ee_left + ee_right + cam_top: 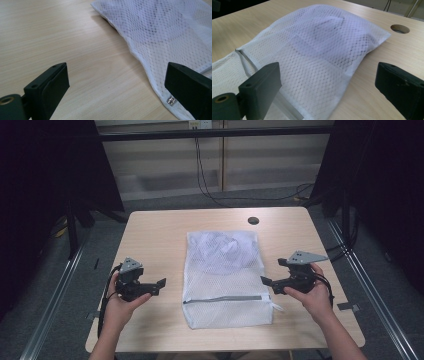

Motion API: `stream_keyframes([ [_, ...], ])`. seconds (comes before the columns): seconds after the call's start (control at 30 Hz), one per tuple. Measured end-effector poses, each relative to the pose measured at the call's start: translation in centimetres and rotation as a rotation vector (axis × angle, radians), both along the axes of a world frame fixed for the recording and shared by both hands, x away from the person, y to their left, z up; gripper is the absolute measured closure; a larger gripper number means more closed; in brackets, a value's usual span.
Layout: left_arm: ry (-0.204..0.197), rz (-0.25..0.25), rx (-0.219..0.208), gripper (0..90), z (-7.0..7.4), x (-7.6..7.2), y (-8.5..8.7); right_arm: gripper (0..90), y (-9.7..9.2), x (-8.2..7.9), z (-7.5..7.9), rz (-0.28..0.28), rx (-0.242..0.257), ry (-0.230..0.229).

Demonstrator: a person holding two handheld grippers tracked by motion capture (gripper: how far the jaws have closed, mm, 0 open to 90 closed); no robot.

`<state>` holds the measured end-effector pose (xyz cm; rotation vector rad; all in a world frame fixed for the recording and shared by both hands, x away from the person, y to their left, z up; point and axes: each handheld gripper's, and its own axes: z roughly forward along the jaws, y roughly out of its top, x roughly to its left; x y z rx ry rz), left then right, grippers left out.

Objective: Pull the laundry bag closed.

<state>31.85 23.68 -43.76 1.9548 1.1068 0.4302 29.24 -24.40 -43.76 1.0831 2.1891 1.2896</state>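
White rectangular mesh laundry bag lay flat at the centre of the light wooden table. Left gripper at nine o'clock and right gripper at three o'clock hovered beside it, jaws apart, holding nothing.

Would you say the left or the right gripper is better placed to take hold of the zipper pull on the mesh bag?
Probably the left gripper. In its own view the metal zipper pull on the mesh bag lies just beside its open jaws. The right gripper, also open, faces the bag's bulging middle.

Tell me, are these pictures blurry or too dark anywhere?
High view: the table is evenly lit, the surroundings dark. Left gripper view: the mesh bag is sharp, the near jaws soft. Right gripper view: the bag's nearest edge blurs; the cable hole looks clear.
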Motion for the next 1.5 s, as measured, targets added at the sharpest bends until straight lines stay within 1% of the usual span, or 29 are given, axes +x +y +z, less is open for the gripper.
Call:
stream_keyframes([
  [0.1,0.001,0.001,0.002,5.4,-0.1,-0.1,0.0,6.3,0.3,0.0,-0.1,0.003,-0.003,0.004],
  [0.23,0.009,-0.004,0.008,5.4,-0.3,-0.1,-0.1,6.6,1.8,-0.1,-0.2,0.039,-0.024,0.009],
  [0.4,0.008,-0.004,-0.002,5.9,-0.3,0.0,-0.1,6.9,3.9,-0.2,-0.3,0.086,-0.054,0.013],
  [0.57,0.011,-0.010,0.004,6.0,-0.4,0.0,-0.3,7.1,5.6,0.0,-0.5,0.125,-0.070,0.027],
  [0.83,0.013,-0.011,0.009,6.0,-0.4,0.0,-0.2,7.6,8.1,0.4,-0.5,0.167,-0.066,0.044],
  [0.9,0.015,-0.010,0.003,6.0,-0.5,0.0,-0.1,7.6,8.6,0.5,-0.6,0.176,-0.064,0.052],
  [0.93,0.015,-0.011,0.009,6.0,-0.5,0.0,0.0,7.6,9.0,0.5,-0.6,0.182,-0.063,0.055],
  [1.03,0.017,-0.010,0.007,6.0,-0.5,0.0,0.0,7.6,9.5,0.6,-0.7,0.195,-0.068,0.056],
  [1.1,0.015,-0.012,0.007,6.1,-0.5,0.0,-0.1,7.6,10.3,0.7,-0.8,0.202,-0.068,0.063],
  [1.47,0.014,-0.019,0.010,6.2,-0.5,-0.1,-0.1,7.9,12.3,1.0,-1.1,0.239,-0.073,0.076],
  [1.5,0.014,-0.024,0.015,6.2,-0.5,-0.1,0.0,7.9,12.5,1.0,-1.2,0.239,-0.073,0.079],
])
